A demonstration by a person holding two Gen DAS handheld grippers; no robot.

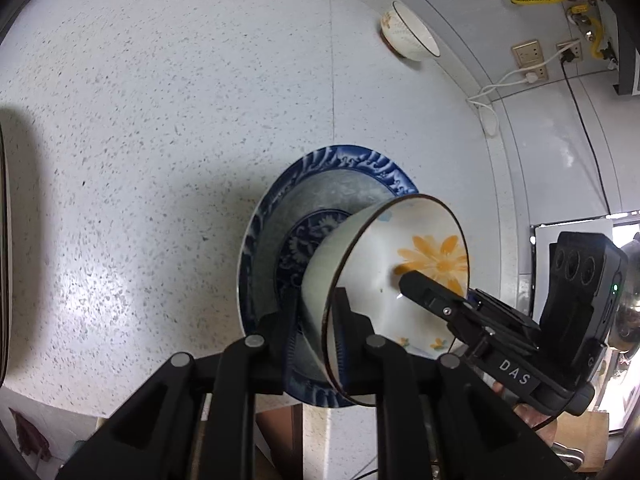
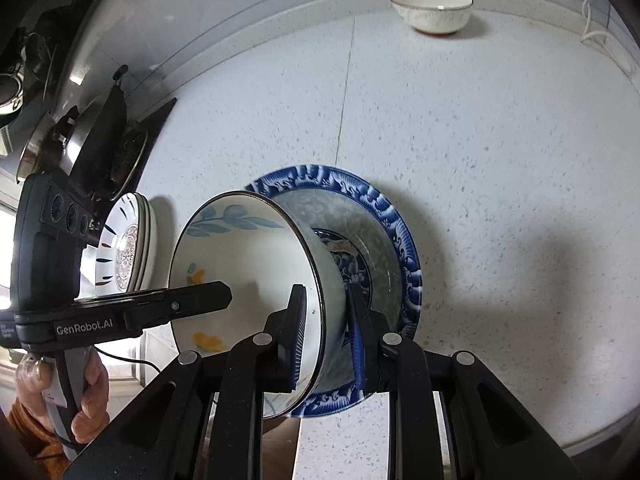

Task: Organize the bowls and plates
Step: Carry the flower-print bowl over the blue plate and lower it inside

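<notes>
left tongs (image 1: 316, 332) | right tongs (image 2: 326, 332) | both clamped on flower bowl (image 1: 384, 272) nested in blue plate (image 1: 348, 168)

Right gripper (image 2: 324, 320) in the foreground, jaws closed on the near wall of a flower-painted bowl (image 2: 248, 256): one pad inside the rim, the other outside, between the bowl and the plate. Bowl sits in a blue-and-white patterned plate (image 2: 372, 208); whether the pair is touching the bench cannot be told. Speckled white bench (image 2: 500, 140) beneath, with a seam running away toward the wall.

Left gripper (image 2: 224, 294) enters from the left, held by a hand (image 2: 90, 392), one finger inside the same bowl's far side.

Small stack of striped plates (image 2: 128, 248) stands just left of the bowl. White bowl (image 2: 432, 10) far back by the wall, well apart. Dark pan (image 2: 80, 148) on the stove at left.
</notes>
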